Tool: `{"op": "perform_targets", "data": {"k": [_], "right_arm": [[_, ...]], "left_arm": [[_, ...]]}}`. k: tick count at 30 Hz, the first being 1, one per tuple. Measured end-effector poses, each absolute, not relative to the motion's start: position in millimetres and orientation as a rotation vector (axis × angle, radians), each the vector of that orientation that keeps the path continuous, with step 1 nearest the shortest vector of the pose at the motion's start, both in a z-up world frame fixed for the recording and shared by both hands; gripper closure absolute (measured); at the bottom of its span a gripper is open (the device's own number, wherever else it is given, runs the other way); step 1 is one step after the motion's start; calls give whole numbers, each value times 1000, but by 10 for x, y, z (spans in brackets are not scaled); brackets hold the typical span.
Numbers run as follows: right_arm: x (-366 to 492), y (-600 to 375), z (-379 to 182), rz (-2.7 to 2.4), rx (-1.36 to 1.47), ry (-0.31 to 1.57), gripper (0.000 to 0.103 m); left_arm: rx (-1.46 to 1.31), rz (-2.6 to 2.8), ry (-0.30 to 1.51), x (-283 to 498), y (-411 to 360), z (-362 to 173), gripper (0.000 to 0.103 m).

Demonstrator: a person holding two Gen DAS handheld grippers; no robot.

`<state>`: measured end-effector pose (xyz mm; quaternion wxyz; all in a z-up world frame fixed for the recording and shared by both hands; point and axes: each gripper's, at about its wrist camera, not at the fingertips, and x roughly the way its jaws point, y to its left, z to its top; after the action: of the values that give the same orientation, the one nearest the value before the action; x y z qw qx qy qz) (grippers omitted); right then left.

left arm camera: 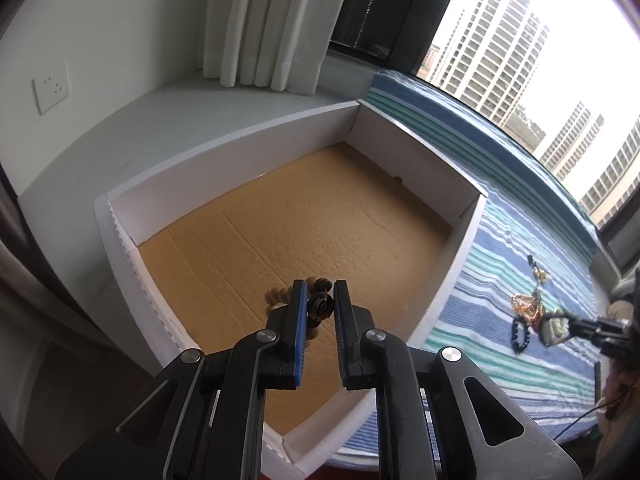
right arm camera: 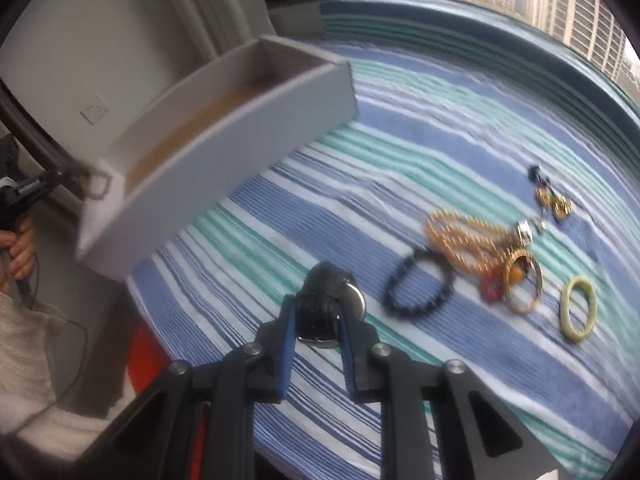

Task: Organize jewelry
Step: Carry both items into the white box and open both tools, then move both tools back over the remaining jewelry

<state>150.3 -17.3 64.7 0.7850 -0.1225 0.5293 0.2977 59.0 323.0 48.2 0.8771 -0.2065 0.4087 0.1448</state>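
Striped cloth [right arm camera: 400,168] is bearing the white box [left arm camera: 448,280]. Left gripper [left arm camera: 320,300] is clamping a beaded bracelet [left arm camera: 320,307] over the box, awaiting release; right gripper [right arm camera: 318,320] is pinching a black watch [right arm camera: 326,300] beside loose jewelry [right arm camera: 480,256], needing transport boxward.

The open cardboard box [left arm camera: 416,160] sits on the striped cloth [right arm camera: 400,160], at its left end, with curtains [left arm camera: 260,20] behind it. To the box's right the jewelry lies on the cloth: a beaded bracelet [right arm camera: 418,284] nearest, a tangle of chain necklaces [right arm camera: 464,240] just behind it, a bangle [right arm camera: 578,310] farthest right, earrings [right arm camera: 554,200] behind those.
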Motion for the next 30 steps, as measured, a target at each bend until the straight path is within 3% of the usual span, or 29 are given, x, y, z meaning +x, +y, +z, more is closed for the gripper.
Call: {"op": "perform_targets", "data": {"k": [6, 12, 13, 14, 15, 16, 17, 30], "right_arm": [[1896, 1159, 917, 852, -208, 1001, 83], [2283, 2154, 244, 861, -218, 1021, 81], [2314, 2208, 110, 840, -230, 1039, 81], [2339, 2249, 1, 820, -239, 1058, 77], [2356, 2271, -88, 807, -245, 1074, 59], [2378, 2257, -167, 793, -250, 1084, 49], [2387, 2245, -228, 774, -258, 1091, 39], [2220, 2007, -456, 722, -463, 1099, 39]], "left_arm": [[-357, 384, 898, 783, 3202, 214, 92], [-297, 387, 948, 1021, 3074, -15, 89], [-286, 386, 953, 1046, 3057, -34, 79], [-271, 387, 955, 1063, 3037, -40, 52], [-254, 397, 948, 1067, 3023, -35, 36], [-233, 412, 927, 1060, 3006, -15, 13], [-209, 428, 902, 1044, 2989, 7, 9], [-85, 481, 961, 888, 2651, -173, 14]]}}
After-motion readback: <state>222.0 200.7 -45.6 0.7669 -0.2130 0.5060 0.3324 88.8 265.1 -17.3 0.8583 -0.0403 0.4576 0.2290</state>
